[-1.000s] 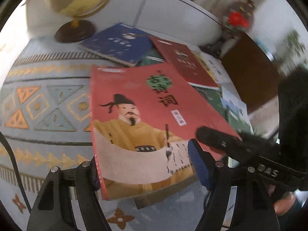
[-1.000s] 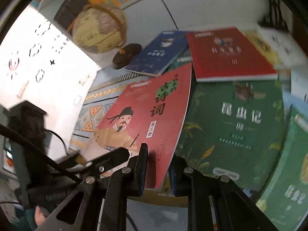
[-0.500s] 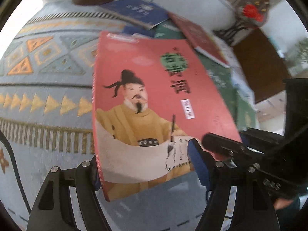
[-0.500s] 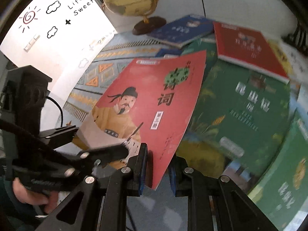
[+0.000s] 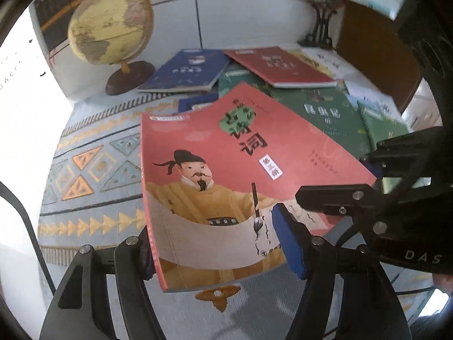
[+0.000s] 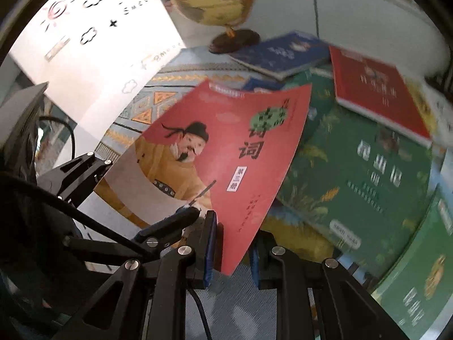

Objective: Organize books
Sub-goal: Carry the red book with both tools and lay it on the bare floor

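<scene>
Landmark: the red book (image 5: 226, 170), lifted and tilted above the patterned blue rug (image 5: 93, 170). Cover shows a man in a black hat and yellow robe holding a brush over a white scroll; large character 词 under a green blob with characters too blurred to read; small white label reads 第三册.

Right gripper (image 6: 230, 250) is clamped on the red book's lower corner, blue pads (image 6: 209, 243) pressing both faces. In the left wrist view it appears at the book's right edge with "DAS" printed on its body.

Left gripper (image 5: 215, 249) straddles the red book's bottom edge near the spine; its jaws are closing with the book between them. The right blue pad sits on the cover by the scroll; the left one is mostly hidden behind the spine edge, so full contact cannot be told.

Behind the red book: green book (image 6: 368, 175) lying flat, title blurred, roughly 昆虫记 with "02". On top of it, further back, a dark red book (image 6: 376, 90), text unreadable. Back-left of the red book: blue book (image 5: 187, 70), text unreadable. Right of it in the right wrist view: another green book (image 6: 419, 289).

Globe (image 5: 110, 25) on a dark base stands behind-left of the red book, against a white cabinet. White board (image 6: 93, 36) left of the red book has doodles of a sun and clouds, with partial writing "Sweet".
</scene>
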Demonstrator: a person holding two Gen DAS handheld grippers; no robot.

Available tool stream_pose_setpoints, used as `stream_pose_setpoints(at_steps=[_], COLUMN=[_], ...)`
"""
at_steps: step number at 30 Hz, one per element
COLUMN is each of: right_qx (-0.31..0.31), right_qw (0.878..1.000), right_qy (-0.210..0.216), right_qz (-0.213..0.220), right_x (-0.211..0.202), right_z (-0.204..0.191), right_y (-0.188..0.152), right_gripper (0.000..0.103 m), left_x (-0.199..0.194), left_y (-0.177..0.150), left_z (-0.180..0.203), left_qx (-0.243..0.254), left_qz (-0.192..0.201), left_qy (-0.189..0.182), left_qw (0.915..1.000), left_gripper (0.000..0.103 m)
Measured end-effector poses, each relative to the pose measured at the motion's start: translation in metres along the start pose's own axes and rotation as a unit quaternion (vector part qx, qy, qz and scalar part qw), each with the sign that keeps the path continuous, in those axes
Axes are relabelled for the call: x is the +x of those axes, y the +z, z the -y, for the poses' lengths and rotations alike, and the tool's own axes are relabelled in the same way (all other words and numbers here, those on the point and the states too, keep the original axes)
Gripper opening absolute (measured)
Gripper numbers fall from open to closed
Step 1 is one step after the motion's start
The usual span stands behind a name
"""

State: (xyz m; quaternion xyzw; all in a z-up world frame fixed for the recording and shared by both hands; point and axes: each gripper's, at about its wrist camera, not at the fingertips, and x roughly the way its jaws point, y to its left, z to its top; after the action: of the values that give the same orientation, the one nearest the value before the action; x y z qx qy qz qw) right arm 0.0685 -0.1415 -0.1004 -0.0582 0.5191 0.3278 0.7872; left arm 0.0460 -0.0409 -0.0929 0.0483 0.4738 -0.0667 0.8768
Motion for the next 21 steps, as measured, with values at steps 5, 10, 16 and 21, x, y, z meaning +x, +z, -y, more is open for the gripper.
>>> stream_pose_setpoints(at_steps=[5, 10, 16, 21], right_qx=[-0.007, -0.021, -0.043, -0.071], right_qw=[1.0, 0.999, 0.996, 0.991], right_qy=[0.009, -0.006, -0.011, 0.017], right_qz=[0.022, 0.044, 0.081, 0.108], right_x=[-0.015, -0.02, -0.023, -0.007], right_z=[-0.02, -0.062, -0.134, -0.2], right_y=[0.013, 0.028, 0.061, 0.097], right_gripper=[0.02, 0.019, 0.019, 0.019], left_x=[-0.027, -0.056, -0.101, -0.131], left_y=[-0.002, -0.006, -0.011, -0.024], left_z=[-0.024, -0.063, -0.13, -0.198], left_qx=[-0.01, -0.009, -0.012, -0.036], left_qz=[0.03, 0.061, 0.099, 0.119], left_qy=[-0.014, -0.023, 0.007, 0.051], left_qw=[0.9994, 0.9978, 0.995, 0.991], left_gripper=[0.065, 0.065, 0.065, 0.065])
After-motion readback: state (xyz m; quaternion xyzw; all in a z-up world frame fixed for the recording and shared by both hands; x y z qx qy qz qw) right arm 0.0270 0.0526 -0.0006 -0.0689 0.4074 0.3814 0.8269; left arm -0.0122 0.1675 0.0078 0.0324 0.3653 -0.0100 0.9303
